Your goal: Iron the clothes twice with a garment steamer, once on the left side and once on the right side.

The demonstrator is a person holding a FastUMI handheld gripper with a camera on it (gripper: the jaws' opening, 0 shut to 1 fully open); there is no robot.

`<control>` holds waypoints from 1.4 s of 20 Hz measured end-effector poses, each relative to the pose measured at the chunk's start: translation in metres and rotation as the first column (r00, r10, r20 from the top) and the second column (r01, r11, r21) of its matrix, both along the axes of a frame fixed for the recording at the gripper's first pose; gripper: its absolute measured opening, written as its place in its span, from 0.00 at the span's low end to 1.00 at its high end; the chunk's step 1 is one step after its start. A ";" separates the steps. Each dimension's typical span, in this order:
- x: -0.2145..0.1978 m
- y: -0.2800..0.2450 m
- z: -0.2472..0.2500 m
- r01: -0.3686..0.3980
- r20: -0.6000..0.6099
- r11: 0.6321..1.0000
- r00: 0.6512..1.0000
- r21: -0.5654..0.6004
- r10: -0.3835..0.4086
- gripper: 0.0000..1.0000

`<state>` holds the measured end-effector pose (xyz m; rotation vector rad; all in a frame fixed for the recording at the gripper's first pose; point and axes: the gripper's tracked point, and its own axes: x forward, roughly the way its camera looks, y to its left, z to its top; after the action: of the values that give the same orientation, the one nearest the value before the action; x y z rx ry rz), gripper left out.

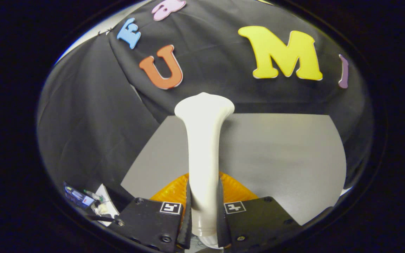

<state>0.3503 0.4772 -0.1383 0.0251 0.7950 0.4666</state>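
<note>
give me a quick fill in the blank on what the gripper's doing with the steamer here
1. The gripper is shut on the white ____ of the steamer.
2. The steamer's wide head points toward the black ____ wall.
3. Under the steamer lies an ____ cloth on the grey table.

Missing words: handle; cloth; orange

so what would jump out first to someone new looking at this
The white garment steamer stands out first: its handle is clamped between the gripper fingers and it runs forward to a flared head. Just under it, by the fingers, an orange ribbed piece shows, and a grey table spreads beyond.
</note>
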 end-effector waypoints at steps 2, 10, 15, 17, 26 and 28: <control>-0.004 -0.012 0.026 0.031 0.064 0.998 0.997 0.047 -0.034 0.31; -0.057 -0.099 0.136 0.150 0.361 0.974 0.910 0.170 -0.203 0.31; -0.106 -0.173 0.196 0.278 0.484 0.936 0.802 0.218 -0.351 0.31; -0.135 -0.213 0.216 0.337 0.539 0.916 0.741 0.217 -0.400 0.31; -0.213 -0.349 0.279 0.550 0.650 0.783 0.487 0.291 -0.584 0.31; -0.216 -0.367 0.293 0.566 0.683 0.773 0.445 0.286 -0.579 0.31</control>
<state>0.1347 0.1106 0.1546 0.1108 -0.0857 -0.2055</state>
